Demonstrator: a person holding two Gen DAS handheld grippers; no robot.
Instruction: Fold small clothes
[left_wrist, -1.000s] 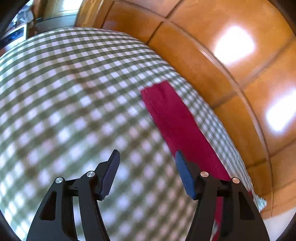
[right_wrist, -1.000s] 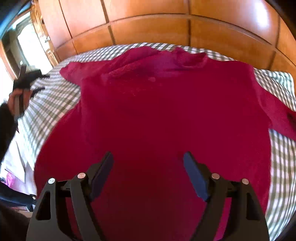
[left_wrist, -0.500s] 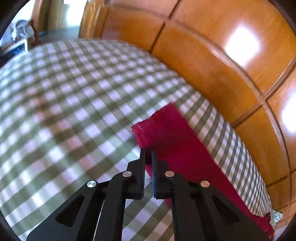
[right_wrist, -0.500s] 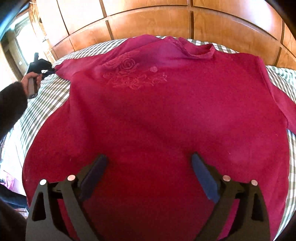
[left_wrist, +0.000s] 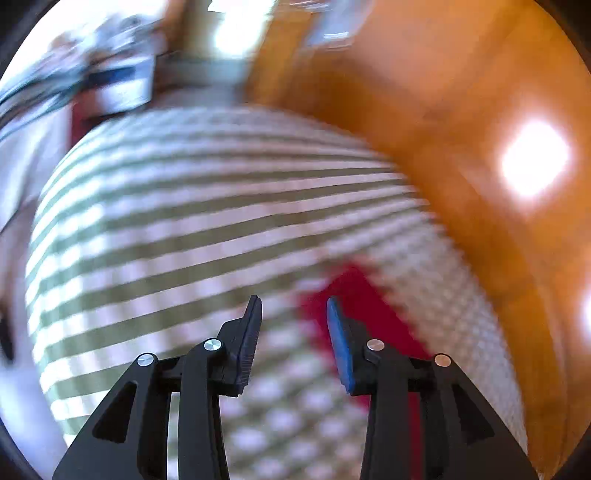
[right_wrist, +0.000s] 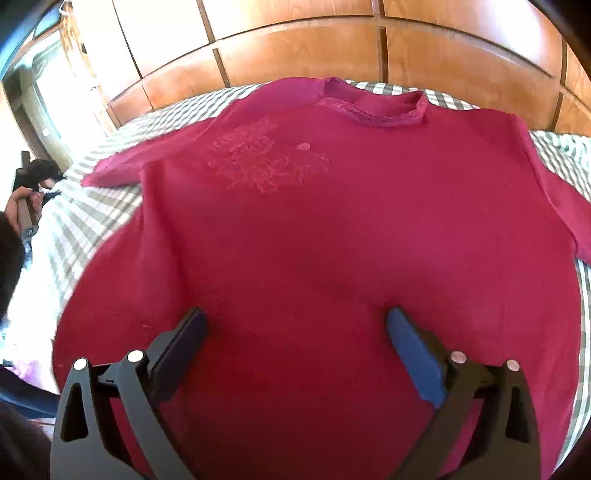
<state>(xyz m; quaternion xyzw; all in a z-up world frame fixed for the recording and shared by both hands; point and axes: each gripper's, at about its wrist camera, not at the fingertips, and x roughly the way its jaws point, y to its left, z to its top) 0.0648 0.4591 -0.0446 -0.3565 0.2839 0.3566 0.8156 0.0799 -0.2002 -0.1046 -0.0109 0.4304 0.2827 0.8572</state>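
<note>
Left gripper released the sleeve, jaws parted (right gripper wide).

Left wrist view is heavily motion-blurred, with glare on the wooden panelling. Right wrist view is sharp and bright; fisheye bends its edges.

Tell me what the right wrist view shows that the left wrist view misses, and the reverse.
Only the right wrist view shows the red shirt's round neckline, its pale floral embroidery, and the open right gripper over the shirt body. Only the left wrist view, heavily blurred, shows the open left gripper close above one sleeve end. Both share the red shirt, the green-and-white checked bedspread and the orange wooden panelling.
</note>
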